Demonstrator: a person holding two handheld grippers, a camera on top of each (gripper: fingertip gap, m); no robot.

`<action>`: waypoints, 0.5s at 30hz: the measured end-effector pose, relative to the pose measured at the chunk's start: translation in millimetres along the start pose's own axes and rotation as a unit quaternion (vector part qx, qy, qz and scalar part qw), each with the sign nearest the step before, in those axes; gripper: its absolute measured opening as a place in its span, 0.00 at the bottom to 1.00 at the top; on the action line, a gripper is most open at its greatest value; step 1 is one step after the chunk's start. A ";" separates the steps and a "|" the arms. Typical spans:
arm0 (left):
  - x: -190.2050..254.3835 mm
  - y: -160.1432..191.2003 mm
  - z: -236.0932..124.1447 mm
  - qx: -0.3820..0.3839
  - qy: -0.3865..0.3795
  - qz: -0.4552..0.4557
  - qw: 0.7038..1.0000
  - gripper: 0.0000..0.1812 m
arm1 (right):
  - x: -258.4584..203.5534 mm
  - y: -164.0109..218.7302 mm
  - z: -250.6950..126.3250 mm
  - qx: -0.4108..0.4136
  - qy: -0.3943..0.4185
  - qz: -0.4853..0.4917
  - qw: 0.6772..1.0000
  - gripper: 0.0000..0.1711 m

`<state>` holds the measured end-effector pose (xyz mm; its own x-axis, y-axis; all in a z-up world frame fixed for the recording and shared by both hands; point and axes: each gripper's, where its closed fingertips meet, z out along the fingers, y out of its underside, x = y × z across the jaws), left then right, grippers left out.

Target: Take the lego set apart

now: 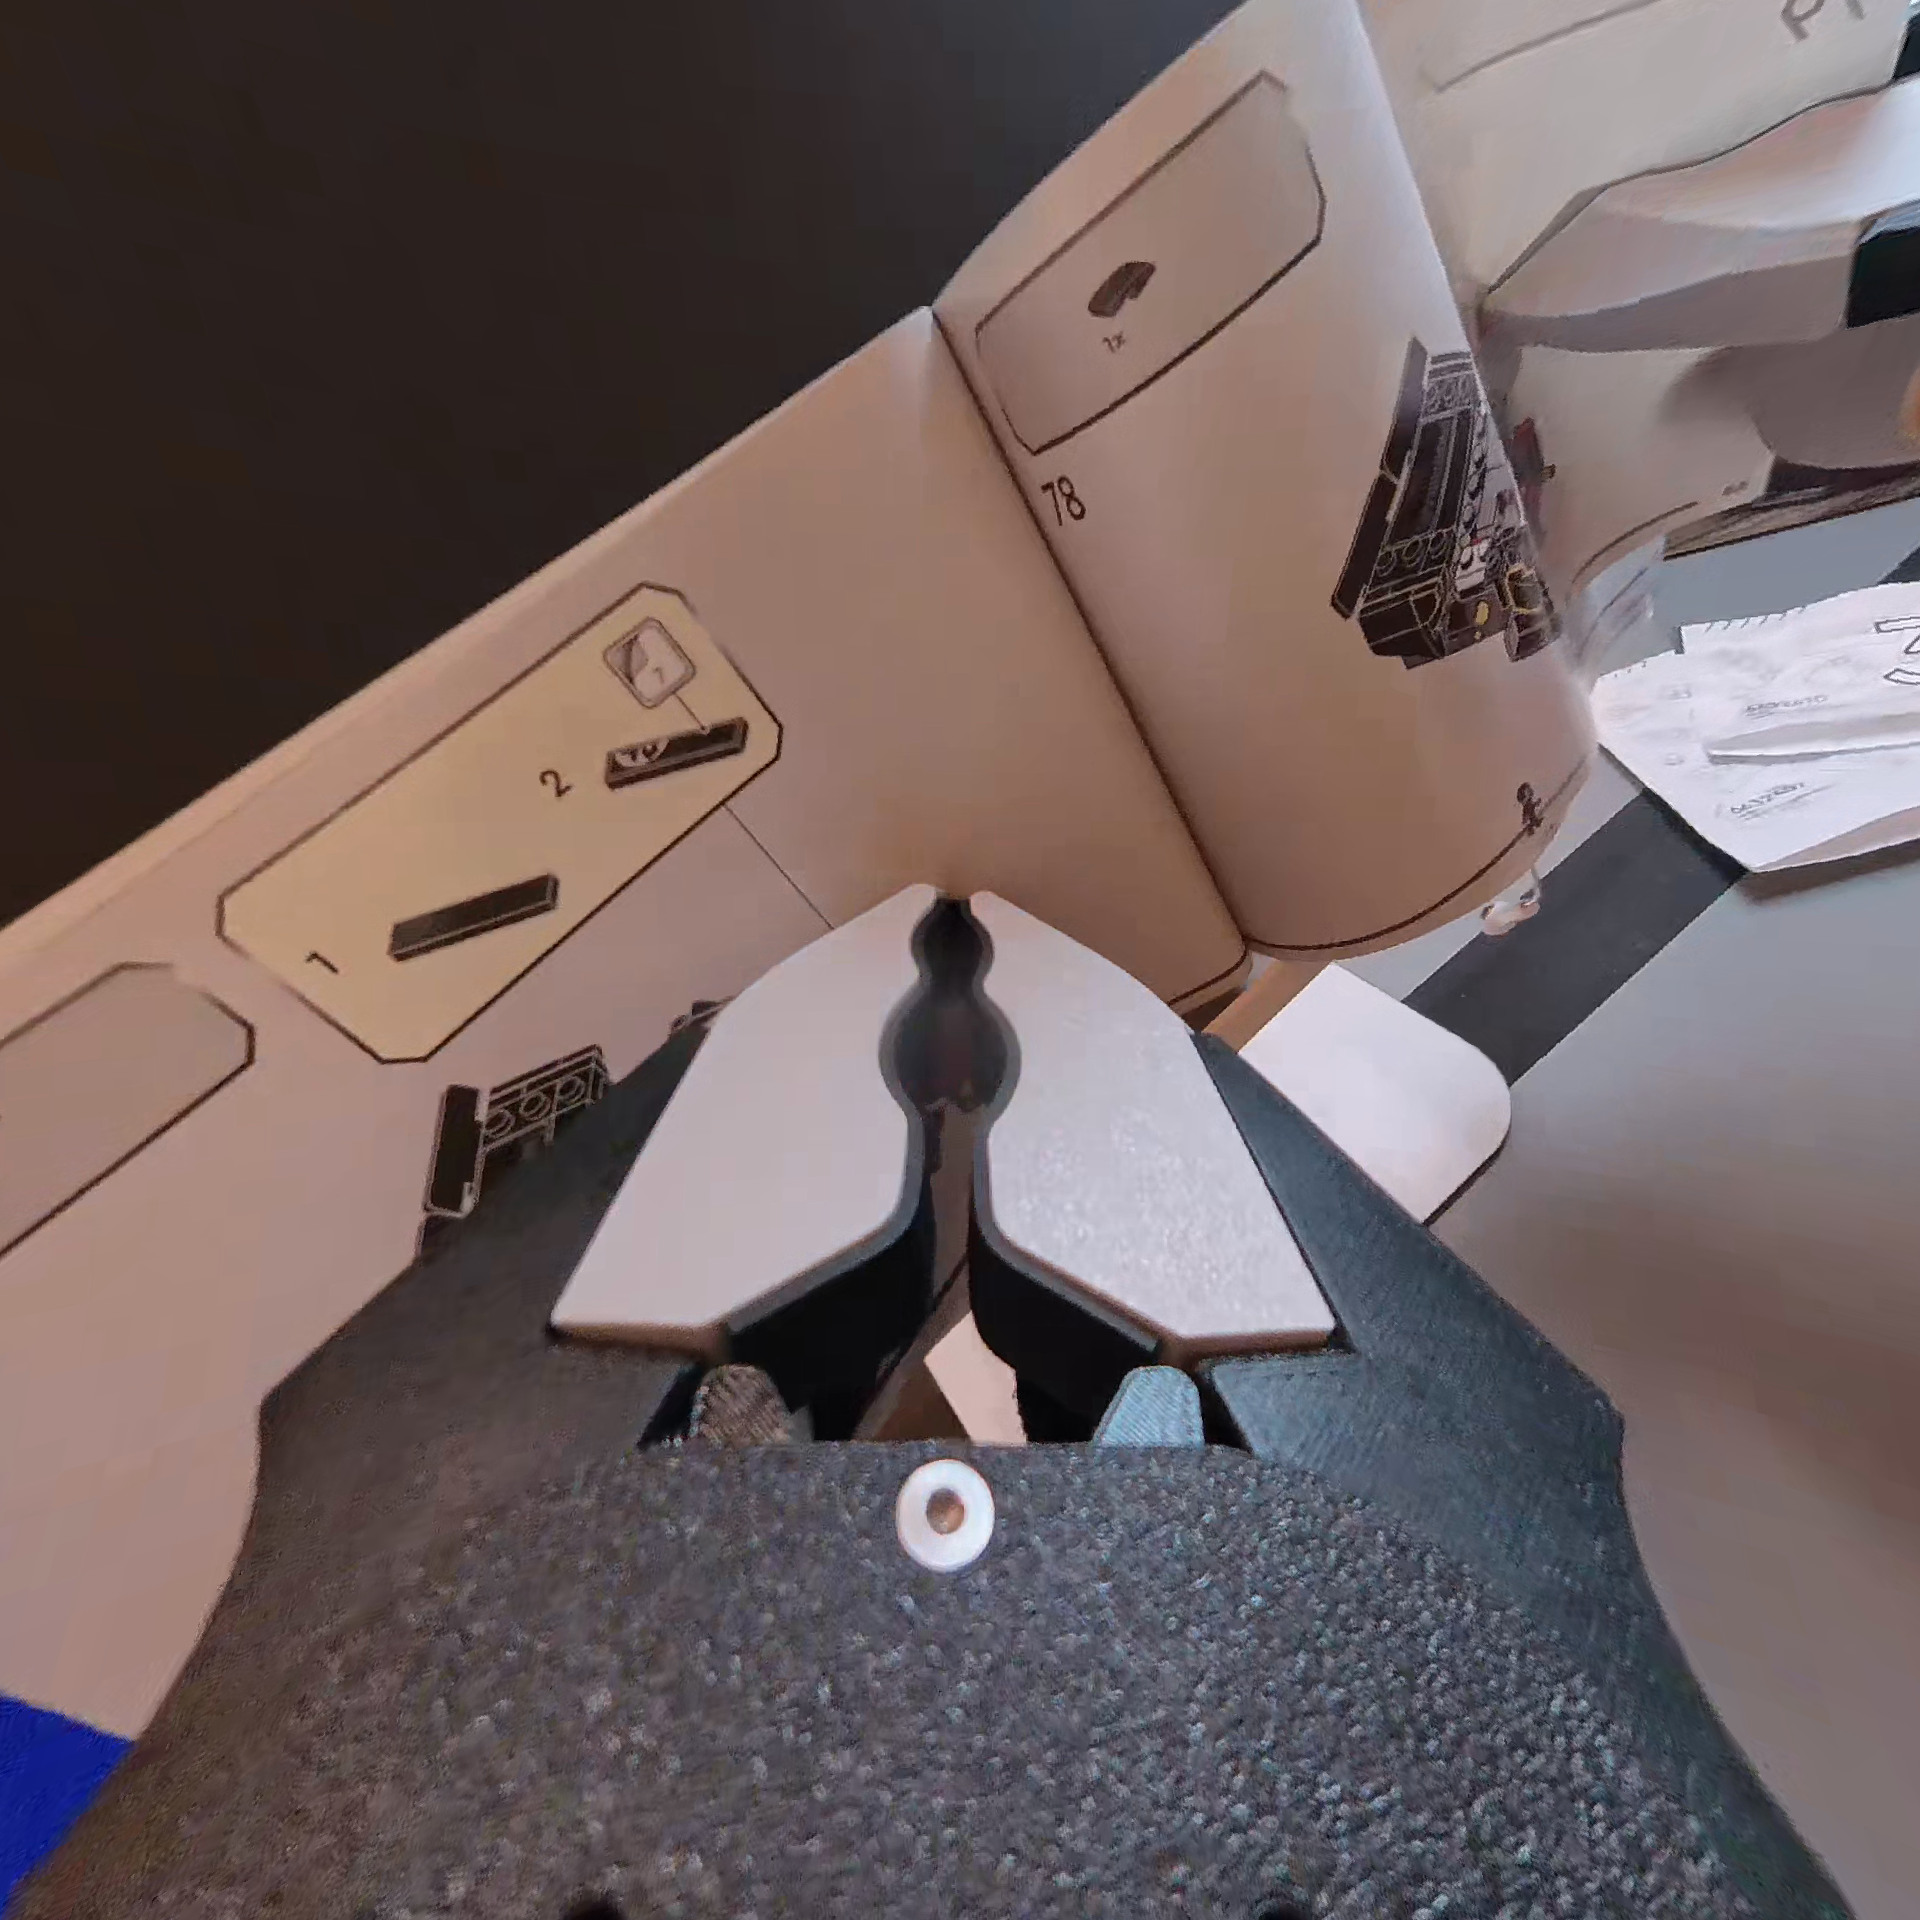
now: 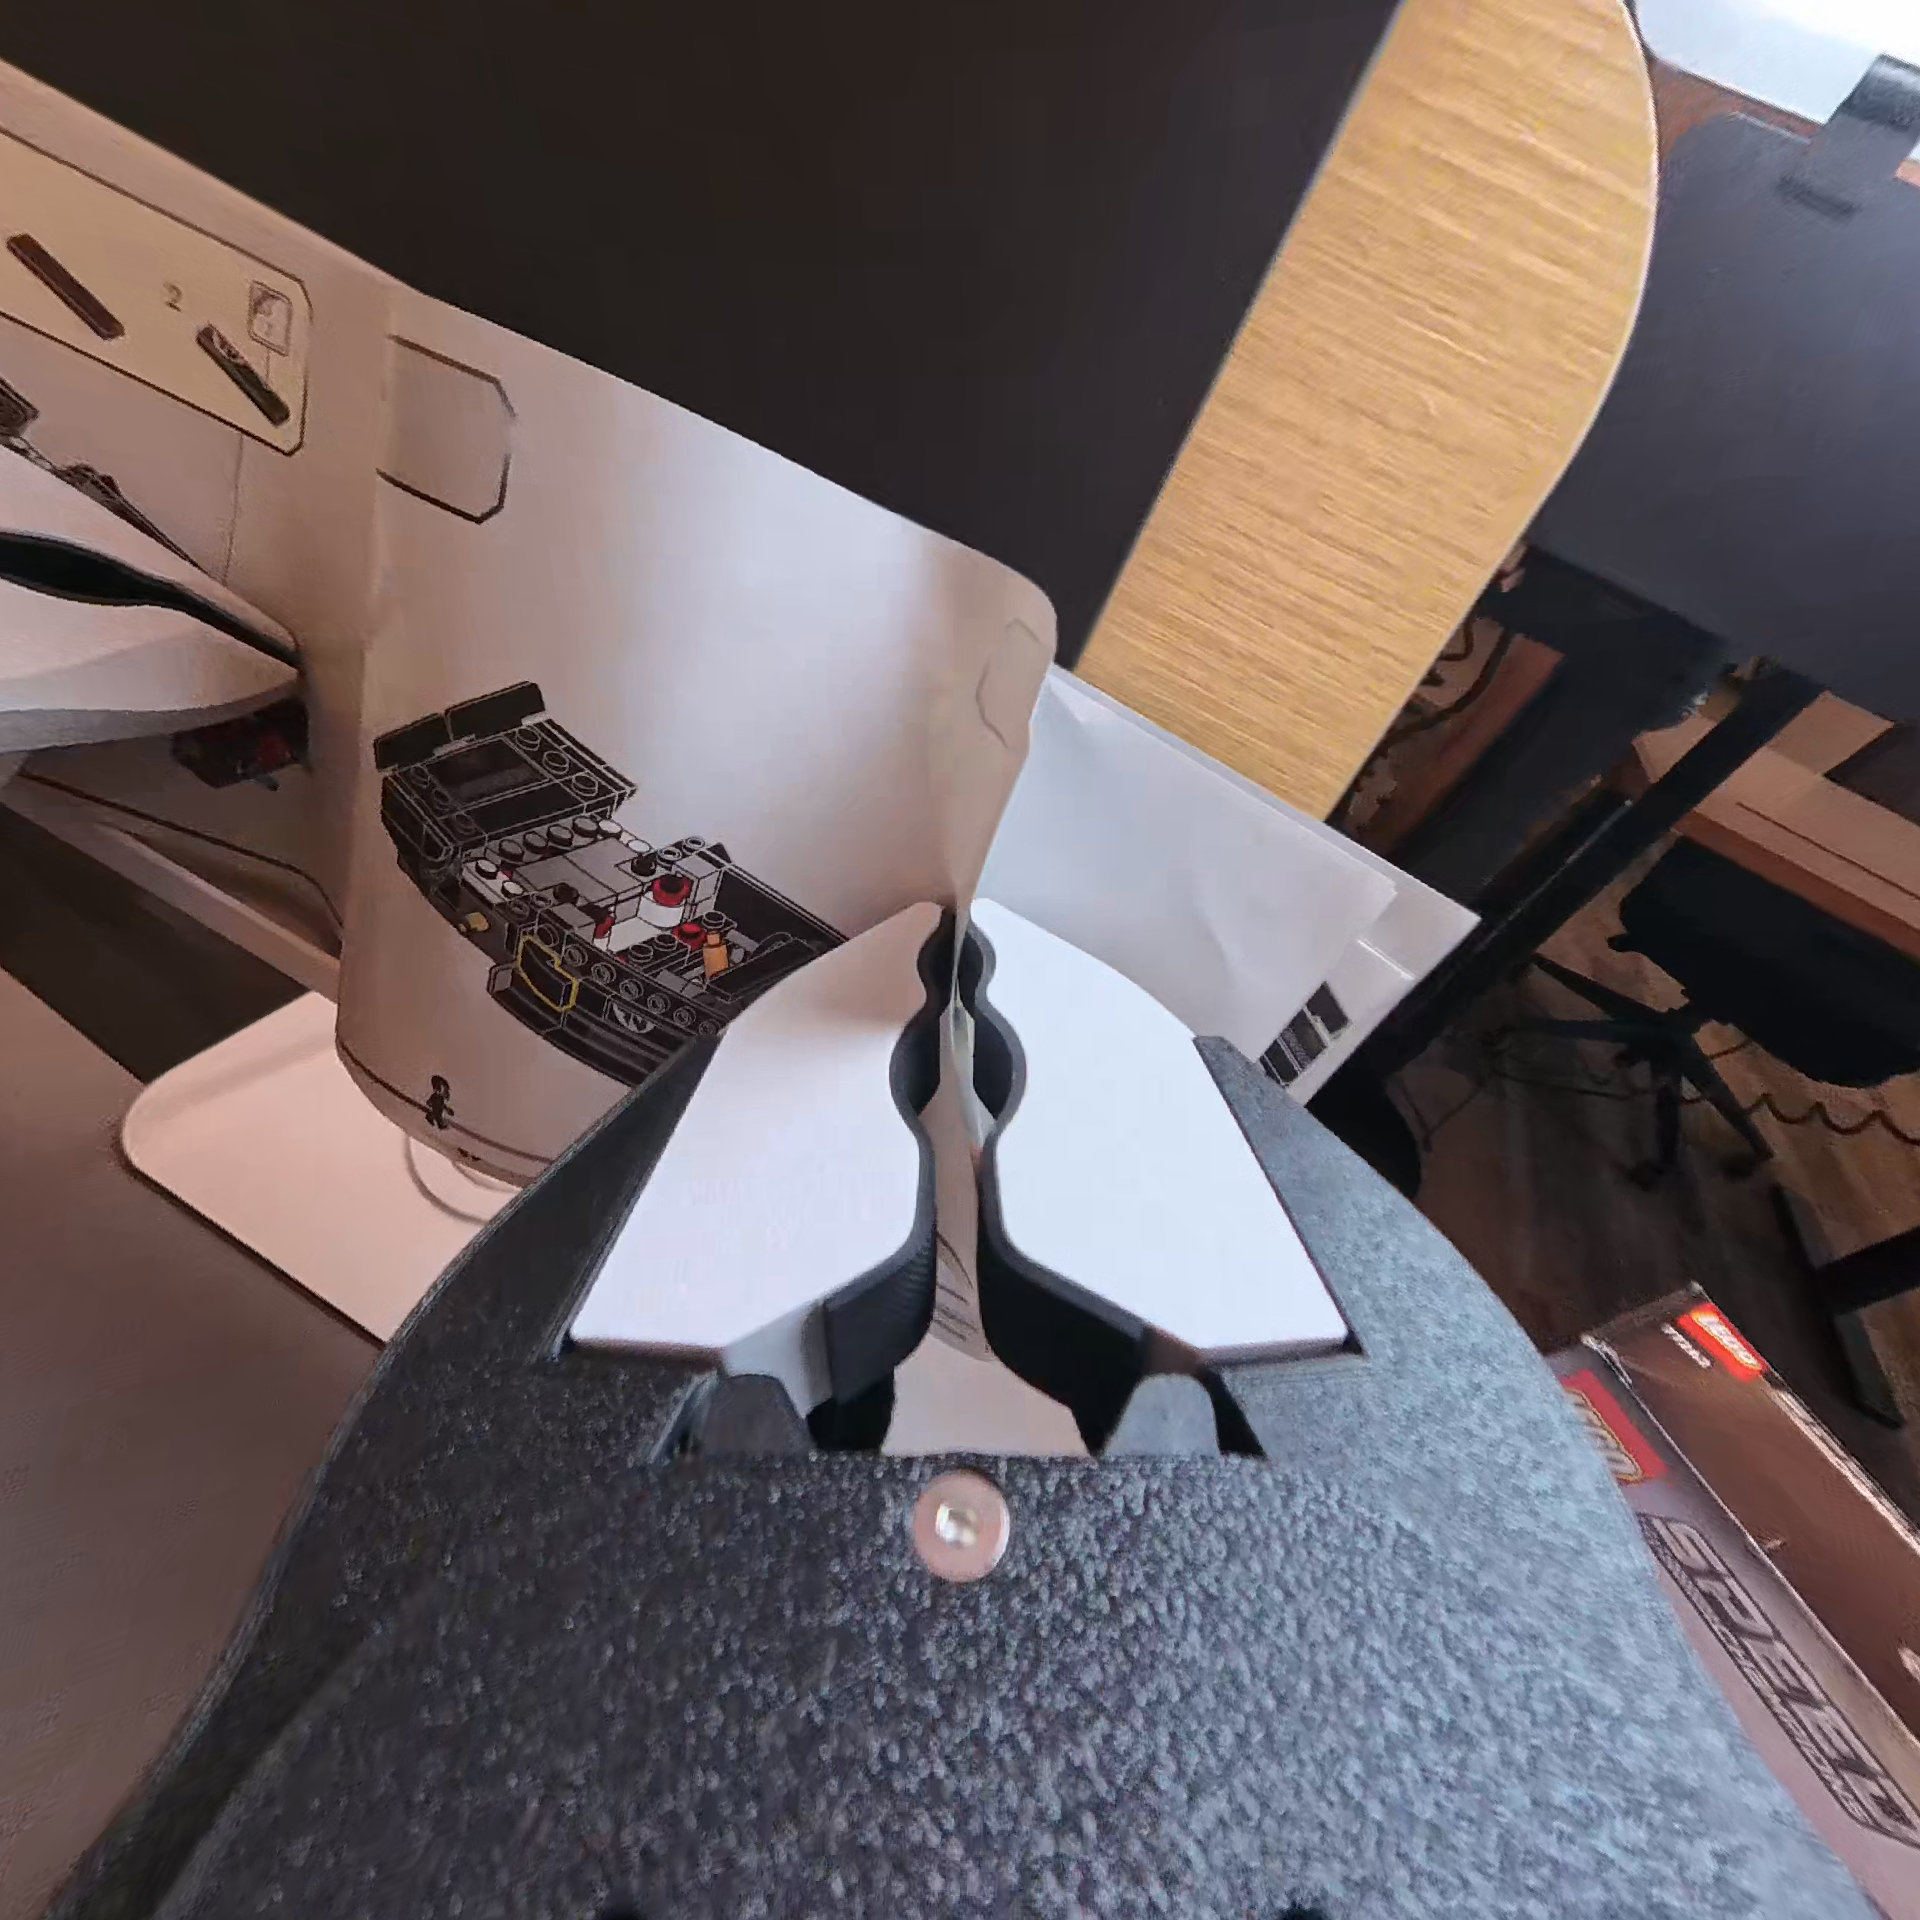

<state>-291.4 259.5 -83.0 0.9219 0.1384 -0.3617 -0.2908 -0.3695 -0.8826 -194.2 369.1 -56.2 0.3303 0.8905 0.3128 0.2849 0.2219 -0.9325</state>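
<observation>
In the left wrist view we have the left gripper, black textured body with pale grey finger plates, its tips pressed together right at the lower edge of the open printed instruction booklet; we cannot tell for certain whether paper sits between them, though the tips meet at the page edge. The booklet's cream pages curve upward, showing line drawings of dark bricks and a partly built black car. At upper right the right gripper shows as a pale blurred shape against the far page. Beyond it a crinkled white paper bag lies on the grey tabletop, and a flat white stand base sits just under the booklet. Over to the right wrist view: here the right gripper is clearly pinching a page corner of the same booklet, the sheet running down between its scalloped fingers. The left gripper appears pale at the left edge. The stand base rests on the tabletop below. A dark printed lego box lies at lower right, and a light wooden panel rises behind. No loose bricks or built model show in either view.
</observation>
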 end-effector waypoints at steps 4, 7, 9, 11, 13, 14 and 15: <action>-20.3 10.2 -10.8 0.004 -0.042 0.009 0.999 0.00 | -0.6 -5.6 -4.6 0.007 0.004 0.002 1.000 0.00; -34.6 17.0 -18.6 0.006 -0.059 -0.001 0.998 0.00 | -1.6 -2.4 -6.9 0.008 -0.002 0.001 1.000 0.01; -38.5 17.8 -20.5 0.007 -0.059 -0.003 0.998 0.00 | -1.3 1.5 -5.6 0.003 -0.002 0.000 1.000 0.01; -38.5 15.3 -19.4 0.009 -0.056 0.015 0.998 0.00 | 1.4 1.1 -4.2 0.009 -0.001 0.003 1.000 0.01; -41.4 11.8 -18.2 0.009 -0.068 0.047 0.997 0.00 | 7.2 -0.8 -3.7 0.016 0.003 0.002 1.000 0.00; -42.4 8.2 -17.7 0.012 -0.072 0.066 0.995 0.00 | 10.0 -0.4 -3.1 0.015 0.004 0.003 1.000 0.00; -43.6 4.5 -16.9 0.014 -0.076 0.080 0.994 0.00 | 12.6 1.6 -2.4 0.011 0.004 0.004 1.000 0.00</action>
<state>-328.6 236.3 -66.1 0.8153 0.2176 -0.5366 -0.4390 -0.3720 -0.8179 -187.4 379.8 -53.4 0.3400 0.8890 0.3067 0.2623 0.2235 -0.9387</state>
